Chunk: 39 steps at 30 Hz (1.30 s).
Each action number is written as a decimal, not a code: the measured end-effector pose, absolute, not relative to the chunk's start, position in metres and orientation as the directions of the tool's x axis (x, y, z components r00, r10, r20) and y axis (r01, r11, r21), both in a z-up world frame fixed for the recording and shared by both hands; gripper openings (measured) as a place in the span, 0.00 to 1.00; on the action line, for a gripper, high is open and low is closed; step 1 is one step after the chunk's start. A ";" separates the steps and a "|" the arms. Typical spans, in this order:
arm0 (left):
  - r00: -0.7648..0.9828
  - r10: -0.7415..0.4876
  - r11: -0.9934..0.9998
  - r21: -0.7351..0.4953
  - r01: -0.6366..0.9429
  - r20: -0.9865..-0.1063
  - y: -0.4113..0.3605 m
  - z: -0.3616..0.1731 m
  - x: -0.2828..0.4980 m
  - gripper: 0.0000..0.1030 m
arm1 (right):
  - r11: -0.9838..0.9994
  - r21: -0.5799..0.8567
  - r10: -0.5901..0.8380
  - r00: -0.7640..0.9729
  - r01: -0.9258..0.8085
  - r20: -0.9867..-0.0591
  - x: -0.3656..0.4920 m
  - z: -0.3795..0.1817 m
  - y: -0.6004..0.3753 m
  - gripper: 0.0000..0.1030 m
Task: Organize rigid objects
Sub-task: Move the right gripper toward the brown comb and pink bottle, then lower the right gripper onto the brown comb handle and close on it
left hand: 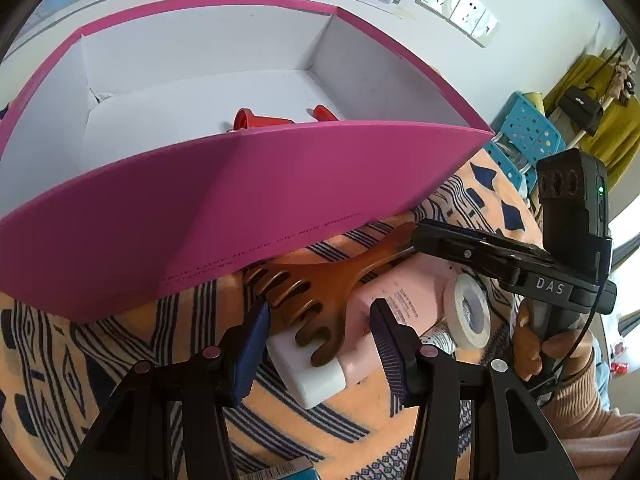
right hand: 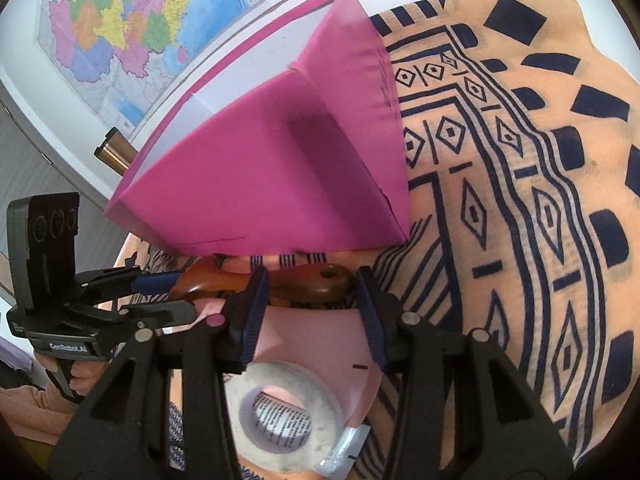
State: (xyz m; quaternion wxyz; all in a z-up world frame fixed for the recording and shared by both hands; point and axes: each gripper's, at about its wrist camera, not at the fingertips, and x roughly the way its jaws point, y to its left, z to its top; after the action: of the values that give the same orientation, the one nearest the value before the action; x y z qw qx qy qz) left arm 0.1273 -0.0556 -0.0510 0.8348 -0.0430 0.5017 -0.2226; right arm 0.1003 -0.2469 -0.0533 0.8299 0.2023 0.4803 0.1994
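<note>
Grippers meet over a brown wide-toothed comb (left hand: 320, 284) lying at the foot of a magenta box (left hand: 256, 184) on an orange and navy patterned tablecloth (left hand: 80, 344). In the left wrist view, lower centre, we see the left gripper (left hand: 320, 336) with its blue pads on either side of the comb's teeth; the jaws stand partly open, and we cannot tell whether the pads touch the comb. The comb rests across a pink box (left hand: 404, 292) and a white block (left hand: 308, 376), with a roll of white tape (left hand: 472, 312) just beside them at right. From the right edge the right gripper (left hand: 416, 236) reaches in, its tips at the comb's handle, a hand (left hand: 536, 344) on its grip. In the right wrist view, the handle (right hand: 316, 280) lies across the gap between the right gripper's (right hand: 310, 312) pads; we cannot tell if they press it. Two red objects (left hand: 260, 120) lie inside the white-lined box. A map (right hand: 132, 28) fills the upper left.
</note>
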 end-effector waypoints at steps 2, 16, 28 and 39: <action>0.401 -0.412 0.899 -0.291 0.328 -0.818 -0.055 -0.050 0.125 0.50 | 0.836 0.531 0.528 0.463 -0.137 -0.712 0.099 -0.052 -0.246 0.46; 0.450 -0.464 0.875 -0.313 0.370 -0.763 -0.051 -0.017 0.101 0.50 | 0.842 0.510 0.520 0.518 -0.177 -0.679 0.083 -0.018 -0.243 0.46; 0.452 -0.460 0.874 -0.299 0.383 -0.765 -0.055 -0.023 0.091 0.46 | 0.833 0.509 0.541 0.504 -0.216 -0.673 0.082 -0.011 -0.227 0.46; 0.409 -0.492 0.840 -0.296 0.455 -0.768 -0.054 -0.040 0.046 0.48 | 0.834 0.514 0.538 0.503 -0.201 -0.676 0.057 -0.014 -0.241 0.46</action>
State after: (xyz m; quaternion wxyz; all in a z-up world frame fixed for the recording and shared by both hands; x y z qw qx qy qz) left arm 0.0463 -0.0545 -0.0401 0.8390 -0.0200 0.4646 -0.2824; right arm 0.0566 -0.2406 -0.0144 0.8464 0.1881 0.4479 0.2182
